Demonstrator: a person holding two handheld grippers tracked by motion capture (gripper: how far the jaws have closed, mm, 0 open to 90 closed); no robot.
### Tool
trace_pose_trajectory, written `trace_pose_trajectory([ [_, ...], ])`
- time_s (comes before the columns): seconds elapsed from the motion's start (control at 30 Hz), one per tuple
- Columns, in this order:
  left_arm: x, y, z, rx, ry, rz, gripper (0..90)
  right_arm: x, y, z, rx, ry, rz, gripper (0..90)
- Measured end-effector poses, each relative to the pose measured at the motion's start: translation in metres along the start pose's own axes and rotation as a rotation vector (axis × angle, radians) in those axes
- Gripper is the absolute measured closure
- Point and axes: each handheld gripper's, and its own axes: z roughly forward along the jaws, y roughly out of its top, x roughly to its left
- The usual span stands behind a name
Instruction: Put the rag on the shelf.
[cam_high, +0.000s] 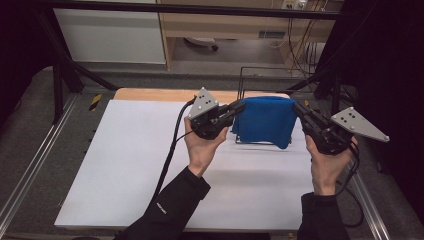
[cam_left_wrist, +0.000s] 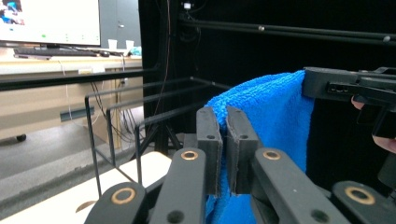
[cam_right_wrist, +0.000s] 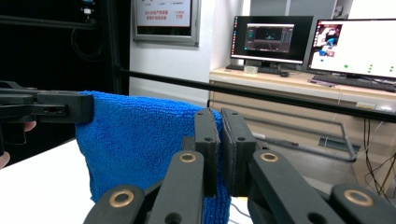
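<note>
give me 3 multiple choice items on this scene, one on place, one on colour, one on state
1. Where does the towel hang?
A. flat on the table
B. held up between both tongs, by the wire rack
C. on the floor

2. What colour is the towel?
A. blue
B. red
C. white

3. How do the left tongs stand?
A. wide open
B. shut on the towel's edge
C. lying on the table

Answers: 1 B, the left and right tongs each pinch a top corner; 2 A, blue in all views; 3 B, cloth sits between the closed jaws.
</note>
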Motion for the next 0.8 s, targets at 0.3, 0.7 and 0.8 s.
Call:
trace_pose_trajectory([
  [0.3,0.0,0.018,0.011,-0.022,-0.006,0.007,85.4,-0.01,0.019,0.003,-0.024,-0.026,-0.007,86.5],
  [0.7,0.001,0.045,0.026,-0.055,-0.007,0.007,85.5,-0.02,0.045,0.007,-0.06,-0.053,-0.024,86.5],
  [0.8,0.001,0.05,0.03,-0.062,-0.011,0.003,85.5,-0.024,0.049,0.007,-0.065,-0.058,-0.017,86.5],
])
